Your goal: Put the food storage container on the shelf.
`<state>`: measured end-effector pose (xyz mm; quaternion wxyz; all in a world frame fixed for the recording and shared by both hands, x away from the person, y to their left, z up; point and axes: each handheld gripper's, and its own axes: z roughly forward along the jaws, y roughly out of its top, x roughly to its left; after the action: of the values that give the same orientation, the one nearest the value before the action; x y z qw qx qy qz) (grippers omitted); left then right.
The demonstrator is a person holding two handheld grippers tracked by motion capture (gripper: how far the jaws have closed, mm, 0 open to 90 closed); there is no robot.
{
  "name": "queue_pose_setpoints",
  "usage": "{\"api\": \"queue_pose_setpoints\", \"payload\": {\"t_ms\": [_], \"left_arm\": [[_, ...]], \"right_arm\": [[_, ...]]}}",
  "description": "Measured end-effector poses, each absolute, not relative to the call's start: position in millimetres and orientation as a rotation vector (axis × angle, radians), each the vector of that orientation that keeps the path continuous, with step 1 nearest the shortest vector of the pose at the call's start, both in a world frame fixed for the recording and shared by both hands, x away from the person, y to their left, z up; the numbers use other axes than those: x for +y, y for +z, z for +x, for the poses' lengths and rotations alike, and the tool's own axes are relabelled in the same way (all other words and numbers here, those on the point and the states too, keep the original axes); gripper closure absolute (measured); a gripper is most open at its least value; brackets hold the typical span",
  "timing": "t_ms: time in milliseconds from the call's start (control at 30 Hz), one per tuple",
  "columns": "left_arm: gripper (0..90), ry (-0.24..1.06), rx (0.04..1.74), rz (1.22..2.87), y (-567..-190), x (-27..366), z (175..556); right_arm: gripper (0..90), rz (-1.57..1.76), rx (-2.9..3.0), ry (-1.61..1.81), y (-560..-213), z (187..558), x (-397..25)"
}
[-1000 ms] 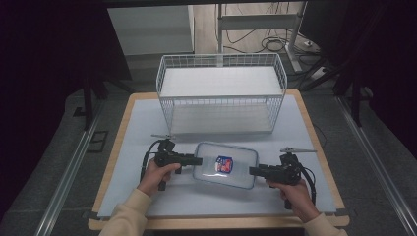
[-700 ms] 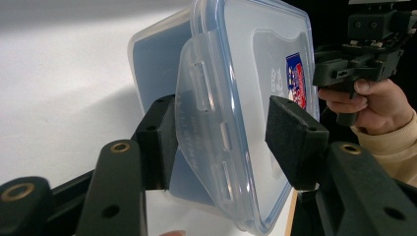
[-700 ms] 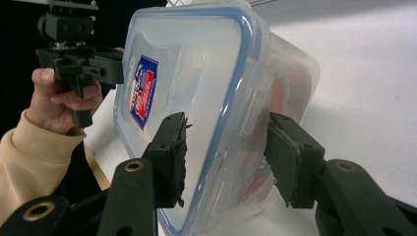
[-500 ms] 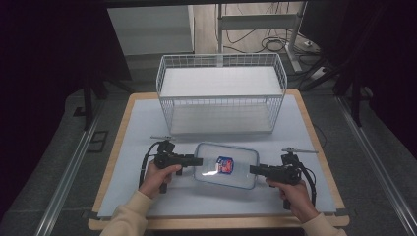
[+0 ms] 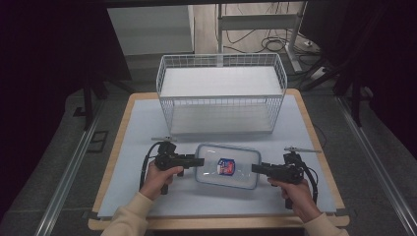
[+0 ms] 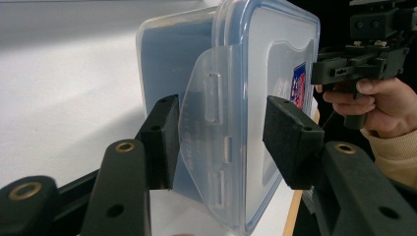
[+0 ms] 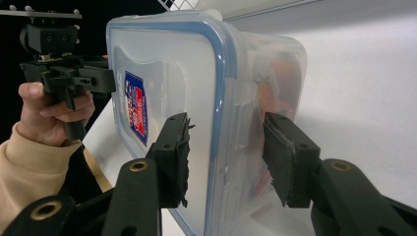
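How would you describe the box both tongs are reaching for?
On the pale mat, in front of the white wire basket, lies a clear plastic box between the two tongs. It has a blue-rimmed lid with a red-and-blue sticker.

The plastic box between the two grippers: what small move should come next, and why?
Probably close both grippers on the box's end flaps. The plastic box lies flat on the table, lid on. The left gripper straddles one latch flap with gaps at both pads, and the right gripper straddles the opposite end, also open. Neither grips yet, so lifting it toward the wire basket would fail.
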<state>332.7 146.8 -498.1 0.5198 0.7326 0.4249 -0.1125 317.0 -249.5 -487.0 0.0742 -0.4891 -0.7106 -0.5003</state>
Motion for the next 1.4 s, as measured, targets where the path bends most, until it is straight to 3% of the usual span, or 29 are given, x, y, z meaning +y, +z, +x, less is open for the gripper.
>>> {"api": "queue_pose_setpoints", "payload": {"t_ms": [567,1400], "left_arm": [[49.6,-0.202,0.999,1.738,-470,146,328],[49.7,-0.060,0.941,1.709,-384,155,338]], "right_arm": [[53.6,-1.404,-2.171,-1.585,-464,319,-252],[52.9,-1.269,-2.301,-1.726,-376,345,-240]]}}
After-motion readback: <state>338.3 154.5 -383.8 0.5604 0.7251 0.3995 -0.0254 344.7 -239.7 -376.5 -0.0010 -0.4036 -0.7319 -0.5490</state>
